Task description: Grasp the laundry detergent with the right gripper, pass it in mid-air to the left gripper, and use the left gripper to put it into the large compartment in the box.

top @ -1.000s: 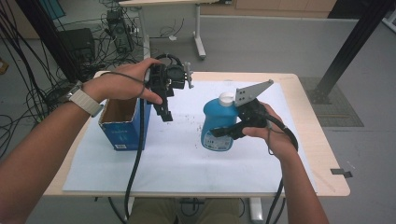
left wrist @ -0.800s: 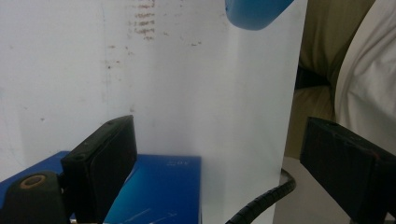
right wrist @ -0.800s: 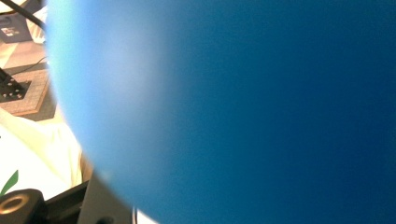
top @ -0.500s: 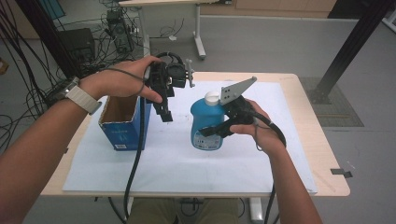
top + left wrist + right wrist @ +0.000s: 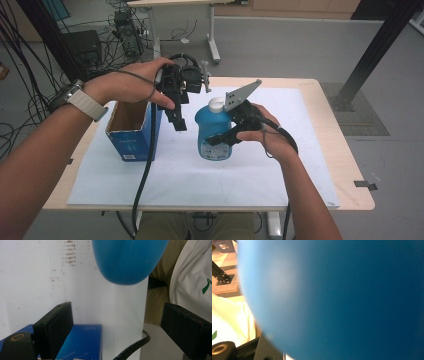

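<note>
The right gripper (image 5: 220, 140) is clamping one blue bottle (image 5: 212, 131) around its lower body, its jaws closed on the plastic. The bottle is standing upright on the white sheet (image 5: 200, 185) near the middle of the desk (image 5: 350, 200), just right of the box (image 5: 131, 135) and apart from it. It is a squat, rounded jug of solid mid-blue, narrowing at the shoulder to a short neck with one white cap (image 5: 216, 104). A pale label with small print is wrapping the front near the base. In the right gripper view the bottle (image 5: 342, 300) is sitting so close that it is showing as a smooth, blurred blue curve. In the left gripper view its rounded side (image 5: 128, 261) is hanging at the top of the frame, plain and unmarked.

The left gripper (image 5: 177, 117) is hovering above the gap between box and bottle, pointing down, its jaws standing wide with nothing between them.

Counting: one bottle, one cap, one box, two grippers, one white sheet, one desk. The box is dark blue cardboard with an open top and is showing a brown inside. The sheet is carrying faint brownish smudges (image 5: 71, 255).
</note>
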`<state>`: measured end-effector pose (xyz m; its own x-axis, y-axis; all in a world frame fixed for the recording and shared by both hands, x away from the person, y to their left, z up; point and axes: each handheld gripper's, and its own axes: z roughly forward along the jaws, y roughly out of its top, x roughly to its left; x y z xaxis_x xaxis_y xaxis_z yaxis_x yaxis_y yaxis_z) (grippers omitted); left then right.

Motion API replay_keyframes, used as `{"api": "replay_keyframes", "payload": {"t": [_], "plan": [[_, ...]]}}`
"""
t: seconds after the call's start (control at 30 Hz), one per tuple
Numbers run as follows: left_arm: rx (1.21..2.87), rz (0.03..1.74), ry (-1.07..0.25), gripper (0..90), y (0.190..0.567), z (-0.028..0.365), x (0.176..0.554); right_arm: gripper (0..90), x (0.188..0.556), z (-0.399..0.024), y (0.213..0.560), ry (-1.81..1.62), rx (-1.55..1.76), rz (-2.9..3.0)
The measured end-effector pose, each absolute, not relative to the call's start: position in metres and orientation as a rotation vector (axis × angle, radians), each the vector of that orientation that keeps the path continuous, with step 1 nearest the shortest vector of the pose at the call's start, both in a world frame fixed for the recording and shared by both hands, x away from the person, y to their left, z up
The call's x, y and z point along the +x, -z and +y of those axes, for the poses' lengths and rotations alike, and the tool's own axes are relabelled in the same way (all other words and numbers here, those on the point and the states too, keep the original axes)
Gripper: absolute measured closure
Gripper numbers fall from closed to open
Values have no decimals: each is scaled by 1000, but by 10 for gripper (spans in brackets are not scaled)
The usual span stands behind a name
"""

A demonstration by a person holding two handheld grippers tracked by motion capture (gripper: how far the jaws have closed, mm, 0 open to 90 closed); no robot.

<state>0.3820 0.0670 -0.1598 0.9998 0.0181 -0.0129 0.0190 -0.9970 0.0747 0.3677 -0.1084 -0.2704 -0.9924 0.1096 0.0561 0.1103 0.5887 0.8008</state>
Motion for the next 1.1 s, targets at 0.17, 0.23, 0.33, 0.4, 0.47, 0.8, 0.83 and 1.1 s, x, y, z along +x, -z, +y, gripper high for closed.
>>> {"api": "replay_keyframes", "payload": {"t": [0.17,0.23,0.33,0.4,0.47,0.8,0.83,1.1], "plan": [[3069,15,24,114,158,66,381,441,369,-102,271,1400,-185,-2800],[3072,15,28,114,157,65,381,441,371,-97,271,1394,-182,-2804],[3073,14,28,113,157,63,381,441,372,-94,271,1397,-178,-2799],[3072,11,24,110,156,62,381,441,372,-91,271,1401,-172,-2795],[3072,9,24,109,154,61,382,441,373,-88,271,1397,-170,-2797],[3058,-1,2,88,151,56,383,442,374,-79,275,1396,-164,-2792],[3059,-3,3,88,151,55,383,442,375,-78,276,1393,-163,-2796],[3065,-8,3,90,151,52,383,443,375,-70,279,1387,-155,-2793]]}}
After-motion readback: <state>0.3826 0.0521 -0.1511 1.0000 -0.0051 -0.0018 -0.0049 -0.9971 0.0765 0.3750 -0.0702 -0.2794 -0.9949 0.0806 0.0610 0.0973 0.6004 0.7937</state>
